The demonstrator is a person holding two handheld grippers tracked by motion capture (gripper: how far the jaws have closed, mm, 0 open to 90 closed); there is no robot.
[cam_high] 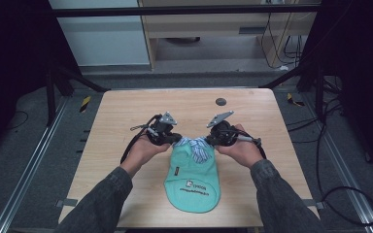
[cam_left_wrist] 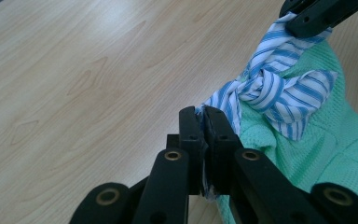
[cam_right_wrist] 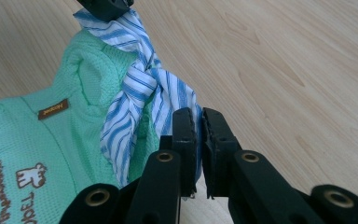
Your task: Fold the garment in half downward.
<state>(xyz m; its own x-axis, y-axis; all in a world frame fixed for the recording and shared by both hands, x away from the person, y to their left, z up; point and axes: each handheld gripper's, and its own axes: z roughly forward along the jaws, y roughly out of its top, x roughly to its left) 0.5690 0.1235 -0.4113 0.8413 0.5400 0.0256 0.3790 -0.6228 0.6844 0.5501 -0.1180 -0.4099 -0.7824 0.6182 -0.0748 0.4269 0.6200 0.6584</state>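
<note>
Two grey knitted sleeves (cam_high: 102, 204) come in from the near edge of the pale wooden surface (cam_high: 126, 111), one forearm on each side, and each hand carries one pair of black tongs. Between them lies a single small mint-green knitted garment (cam_high: 193, 182) with a blue-and-white striped cloth collar (cam_high: 197, 147) knotted at its neck. Its rounded hem points toward the near edge and rests flat on the wood, while the collar end is drawn up between the two tools.

Seen from above, the left tongs (cam_high: 178, 139) sit at the left tip of the striped collar and the right tongs (cam_high: 210, 140) at its right tip, so the garment hangs from them and spreads out below toward the person. In the left gripper view the left pair is pressed together on the striped fabric, a sliver of cloth showing in the slit between the pads, with the knot just beyond and the green knit off to the side. In the right gripper view the right pair is likewise clamped on a striped end, the blue lines running down between the pads.

By count: one garment, one striped collar with one knot, one small brown label (cam_right_wrist: 53, 109) sewn on the green knit, one printed brown logo with lettering (cam_right_wrist: 16, 193), two tongs, two hands. Farther off, one small dark round disc (cam_high: 221, 101) lies near the far edge of the surface, well apart from everything else
</note>
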